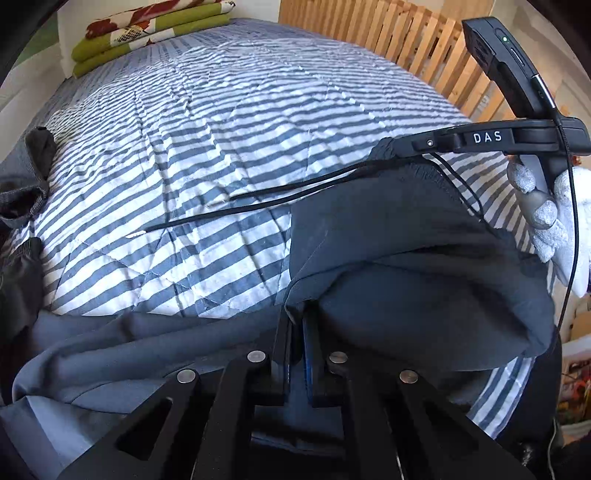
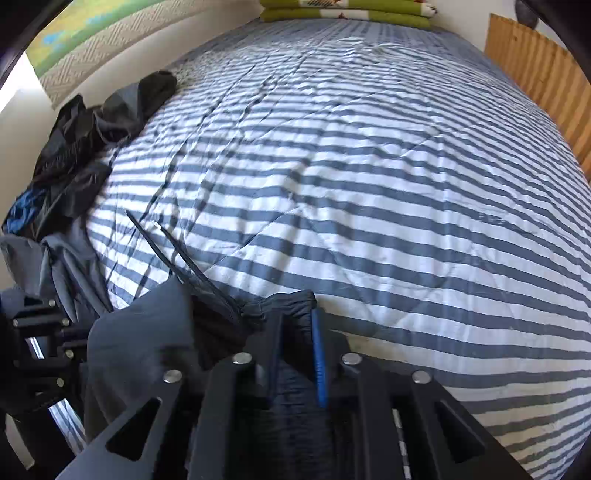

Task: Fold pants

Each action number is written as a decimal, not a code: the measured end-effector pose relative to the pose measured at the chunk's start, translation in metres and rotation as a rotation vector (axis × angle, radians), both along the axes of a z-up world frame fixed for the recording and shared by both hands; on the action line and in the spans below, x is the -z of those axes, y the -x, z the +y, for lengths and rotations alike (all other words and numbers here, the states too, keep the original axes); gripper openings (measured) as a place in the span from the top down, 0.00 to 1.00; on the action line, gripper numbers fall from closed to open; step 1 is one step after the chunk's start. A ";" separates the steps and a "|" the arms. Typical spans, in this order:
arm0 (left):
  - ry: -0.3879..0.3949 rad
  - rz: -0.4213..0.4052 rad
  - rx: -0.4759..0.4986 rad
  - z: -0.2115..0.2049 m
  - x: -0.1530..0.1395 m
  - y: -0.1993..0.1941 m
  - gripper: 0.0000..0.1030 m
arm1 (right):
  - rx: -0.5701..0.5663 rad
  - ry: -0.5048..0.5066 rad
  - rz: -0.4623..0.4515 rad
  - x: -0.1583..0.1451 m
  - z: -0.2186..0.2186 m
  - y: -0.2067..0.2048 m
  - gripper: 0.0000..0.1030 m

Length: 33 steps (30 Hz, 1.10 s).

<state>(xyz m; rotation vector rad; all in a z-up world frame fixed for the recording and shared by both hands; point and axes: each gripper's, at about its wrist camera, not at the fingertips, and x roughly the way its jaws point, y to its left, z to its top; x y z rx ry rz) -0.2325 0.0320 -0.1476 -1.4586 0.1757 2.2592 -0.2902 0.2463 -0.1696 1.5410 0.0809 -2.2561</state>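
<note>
Dark grey pants (image 1: 406,266) hang bunched over the near edge of a striped bed. My left gripper (image 1: 297,325) is shut on a fold of their fabric. In the left wrist view the right gripper (image 1: 406,144) reaches in from the right, held by a gloved hand (image 1: 554,214), pinching the gathered waistband. In the right wrist view my right gripper (image 2: 299,317) is shut on that elastic waistband (image 2: 280,302). Two black drawstrings (image 1: 258,199) trail from the waistband across the bed; the drawstrings (image 2: 177,254) also show in the right wrist view. The left gripper (image 2: 40,343) sits at the left edge there.
The blue-and-white striped quilt (image 2: 369,166) covers the bed. A pile of dark clothes (image 2: 81,140) lies along its left side. A folded green floral blanket (image 1: 147,33) rests at the far end. Wooden slats (image 1: 406,44) stand on the right.
</note>
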 end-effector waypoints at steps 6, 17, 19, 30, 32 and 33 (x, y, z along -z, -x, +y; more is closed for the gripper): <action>-0.063 0.109 0.040 -0.005 -0.075 -0.029 0.96 | 0.167 0.045 0.153 -0.070 0.057 -0.001 0.94; -0.139 -0.046 0.231 0.040 -0.072 -0.104 0.66 | 0.403 -0.084 0.247 -0.101 0.193 -0.033 0.96; -0.127 0.009 0.156 0.018 -0.083 -0.090 0.61 | 0.391 -0.042 0.193 -0.085 0.203 -0.036 0.94; 0.316 0.003 -0.004 -0.056 -0.003 0.002 0.35 | 0.245 0.133 0.064 -0.046 0.147 0.017 0.34; 0.334 -0.008 0.063 -0.048 0.011 0.001 0.35 | 0.236 0.081 0.052 -0.032 0.133 0.032 0.34; 0.340 -0.012 0.087 -0.041 0.017 0.001 0.34 | 0.230 0.070 0.037 -0.025 0.127 0.040 0.34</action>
